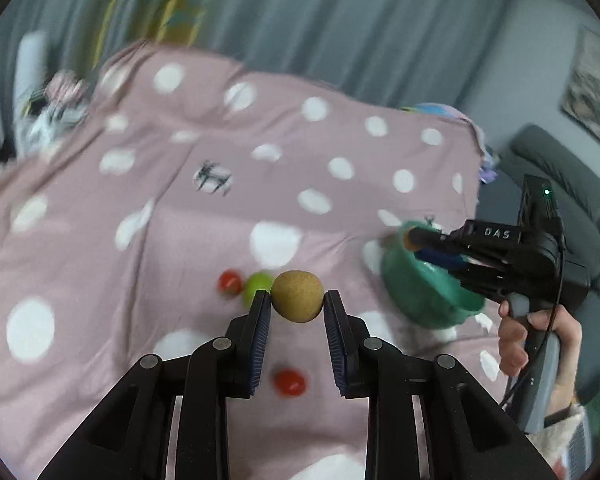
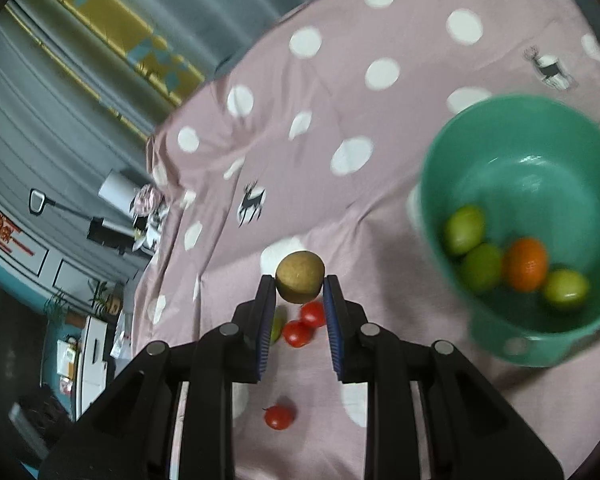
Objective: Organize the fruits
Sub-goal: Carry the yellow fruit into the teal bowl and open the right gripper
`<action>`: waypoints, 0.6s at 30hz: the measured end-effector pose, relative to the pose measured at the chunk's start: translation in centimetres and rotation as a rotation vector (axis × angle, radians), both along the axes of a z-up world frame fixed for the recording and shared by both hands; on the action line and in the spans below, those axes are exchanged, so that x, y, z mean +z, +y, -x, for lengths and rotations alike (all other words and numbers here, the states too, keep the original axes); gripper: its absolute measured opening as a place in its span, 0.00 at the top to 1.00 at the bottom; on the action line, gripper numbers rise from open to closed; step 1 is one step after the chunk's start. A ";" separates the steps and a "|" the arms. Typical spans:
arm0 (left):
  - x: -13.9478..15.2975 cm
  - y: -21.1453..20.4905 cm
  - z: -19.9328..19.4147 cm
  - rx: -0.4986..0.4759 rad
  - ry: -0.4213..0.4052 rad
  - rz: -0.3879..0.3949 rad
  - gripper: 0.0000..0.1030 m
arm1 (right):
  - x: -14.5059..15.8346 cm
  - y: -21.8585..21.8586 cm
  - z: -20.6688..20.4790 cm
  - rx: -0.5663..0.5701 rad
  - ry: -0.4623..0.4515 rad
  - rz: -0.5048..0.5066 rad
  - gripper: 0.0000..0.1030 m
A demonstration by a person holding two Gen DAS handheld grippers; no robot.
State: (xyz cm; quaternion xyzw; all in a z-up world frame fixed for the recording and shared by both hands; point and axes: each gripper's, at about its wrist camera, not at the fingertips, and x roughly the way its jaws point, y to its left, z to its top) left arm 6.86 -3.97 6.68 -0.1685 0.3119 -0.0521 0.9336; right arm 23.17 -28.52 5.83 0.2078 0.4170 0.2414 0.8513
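Two grippers each clamp a brown fruit: left gripper (image 1: pixel 297 300) fingers pinch a kiwi (image 1: pixel 297 296), right gripper (image 2: pixel 299 292) fingers pinch another kiwi (image 2: pixel 300 277) beside the green bowl (image 2: pixel 452 216)

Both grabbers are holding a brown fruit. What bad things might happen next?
The left gripper pinches the left brown fruit only at its fingertips, so it might slip and roll across the dotted cloth. The right gripper holds the right brown fruit the same way; dropped hard, it could bump fruit already in the green bowl.
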 end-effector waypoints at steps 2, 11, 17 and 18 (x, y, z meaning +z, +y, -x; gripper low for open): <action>1.4 -2.1 -0.5 -0.033 -0.030 -0.069 0.73 | 0.5 -1.3 0.3 -0.019 -0.014 -0.010 0.76; 2.7 -10.4 -7.0 -0.247 -0.015 -0.004 0.73 | 0.8 -7.2 1.2 -0.119 -0.029 -0.029 0.76; 1.9 -14.8 -12.2 -0.322 0.014 0.043 0.73 | 0.1 -12.9 2.3 -0.241 -0.015 -0.056 0.76; 1.5 -15.8 -13.0 -0.346 0.029 0.062 0.73 | -0.2 -13.7 2.3 -0.249 -0.009 -0.074 0.76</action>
